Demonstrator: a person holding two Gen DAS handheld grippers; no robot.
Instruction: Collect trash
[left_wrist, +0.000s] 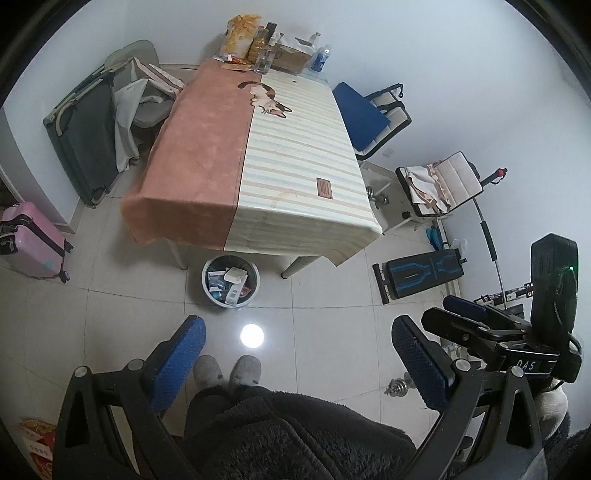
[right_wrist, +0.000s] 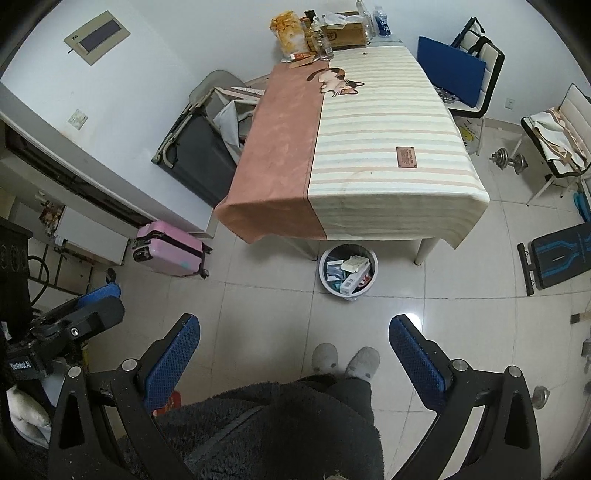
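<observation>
A round grey trash bin (left_wrist: 207, 286) (right_wrist: 330, 288) stands on the tiled floor under the near edge of the table, holding several boxes and wrappers. My left gripper (left_wrist: 299, 343) is open and empty, held high over the floor well short of the bin. My right gripper (right_wrist: 295, 341) is open and empty, also high and back from the bin; it also shows at the right of the left wrist view (left_wrist: 476, 314). The table (left_wrist: 295, 166) (right_wrist: 369, 155) has a pink and striped cloth with a cat print.
Bags, bottles and a cardboard box (left_wrist: 291, 55) (right_wrist: 343, 31) crowd the table's far end. Chairs (left_wrist: 373, 114) (right_wrist: 454, 77) stand right of the table, a folded cot (left_wrist: 85, 140) and pink suitcase (left_wrist: 29, 240) (right_wrist: 170, 251) left. A bench (left_wrist: 421, 275) and dumbbells (right_wrist: 509, 158) lie right.
</observation>
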